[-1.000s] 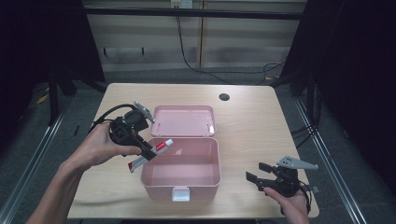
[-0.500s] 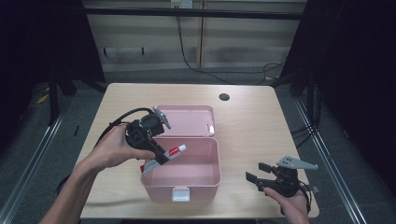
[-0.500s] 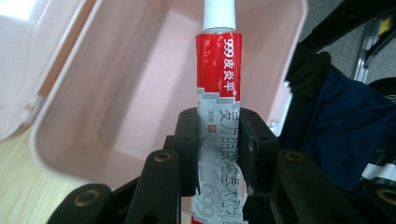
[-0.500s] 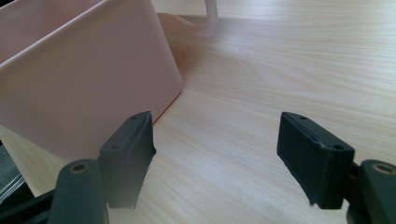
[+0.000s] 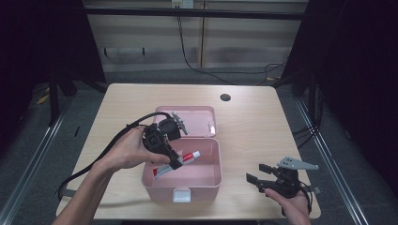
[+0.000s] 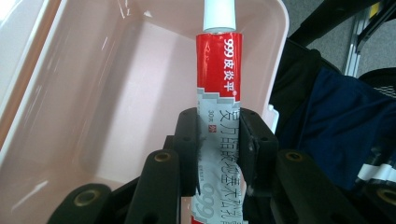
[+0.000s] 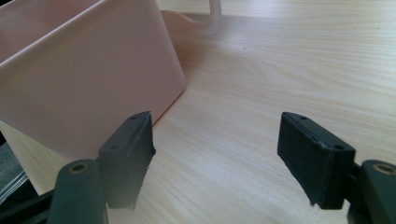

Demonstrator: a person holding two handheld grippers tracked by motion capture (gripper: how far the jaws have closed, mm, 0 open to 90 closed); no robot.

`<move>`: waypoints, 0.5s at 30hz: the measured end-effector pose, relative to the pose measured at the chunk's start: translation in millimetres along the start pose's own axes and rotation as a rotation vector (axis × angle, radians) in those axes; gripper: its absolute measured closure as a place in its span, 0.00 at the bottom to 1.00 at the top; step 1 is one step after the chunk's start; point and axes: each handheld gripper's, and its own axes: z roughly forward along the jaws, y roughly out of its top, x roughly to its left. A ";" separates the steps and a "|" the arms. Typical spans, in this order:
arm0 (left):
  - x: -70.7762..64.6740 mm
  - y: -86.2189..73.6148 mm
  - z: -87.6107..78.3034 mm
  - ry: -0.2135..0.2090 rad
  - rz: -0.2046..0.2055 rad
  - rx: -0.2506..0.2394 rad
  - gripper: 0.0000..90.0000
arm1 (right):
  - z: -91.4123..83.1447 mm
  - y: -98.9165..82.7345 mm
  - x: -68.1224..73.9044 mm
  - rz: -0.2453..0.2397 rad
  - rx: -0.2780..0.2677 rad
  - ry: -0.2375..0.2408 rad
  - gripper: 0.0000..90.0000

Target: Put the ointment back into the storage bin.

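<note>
Pink box (image 5: 206, 180) sits under tube (image 6: 217, 88) clamped in left tongs (image 5: 174, 161); right tongs (image 5: 256, 174) apart, seemingly empty.

Both forearms are bare, with no sleeves. The left claw (image 5: 174, 161) is matte black with brass-coloured screw holes in its flat-padded jaws and a thick black cable looping away. The right claw (image 5: 256, 174) is likewise black, topped by a grey three-cornered plate.

The ointment tube (image 6: 218, 107) is red and silver with white print and a white cap (image 6: 219, 14); the storage box (image 5: 206, 180) is pale pink.
</note>
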 end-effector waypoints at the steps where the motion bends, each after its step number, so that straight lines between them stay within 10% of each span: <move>1: 1.2 1.4 1.4 -0.003 0.009 0.007 0.79 | -0.1 0.0 -0.1 0.000 -0.001 0.001 0.30; 15: 8.0 7.9 30.6 0.009 0.015 0.053 0.79 | -0.1 0.3 0.8 -0.007 0.000 0.008 0.29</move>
